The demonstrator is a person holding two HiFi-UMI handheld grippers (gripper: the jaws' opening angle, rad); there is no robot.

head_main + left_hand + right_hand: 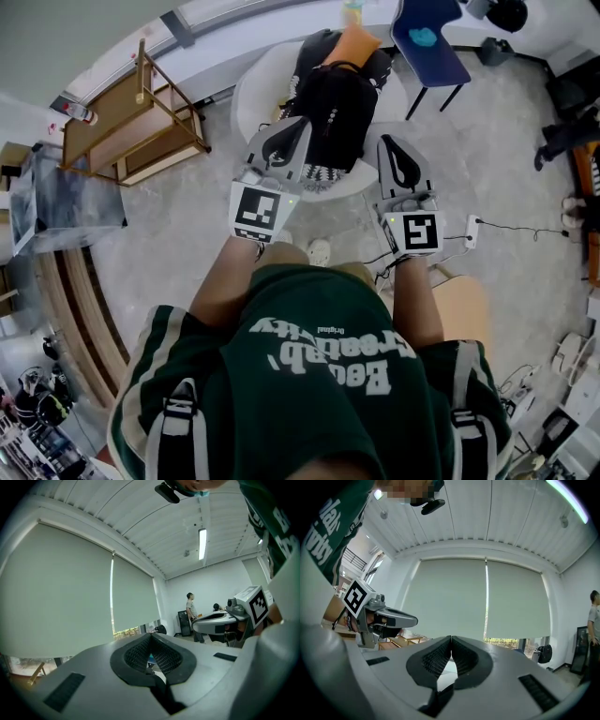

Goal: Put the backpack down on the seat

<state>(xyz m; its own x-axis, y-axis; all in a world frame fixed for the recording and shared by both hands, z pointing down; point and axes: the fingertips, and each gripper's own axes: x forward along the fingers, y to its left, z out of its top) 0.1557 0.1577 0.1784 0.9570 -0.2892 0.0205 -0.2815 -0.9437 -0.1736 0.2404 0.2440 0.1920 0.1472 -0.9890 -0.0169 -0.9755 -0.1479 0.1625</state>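
A black backpack lies on the round white seat ahead of me, with an orange piece at its far end. My left gripper hovers near the backpack's left edge, its jaws shut with nothing between them. My right gripper is to the backpack's right, also shut and empty. In the left gripper view the closed left gripper points up at the window blinds, and the right gripper view shows the closed right gripper doing the same. Neither gripper touches the backpack.
A wooden shelf frame stands to the left of the seat, and a blue chair behind it to the right. A white adapter with a cable lies on the floor at right. A person stands far off across the room.
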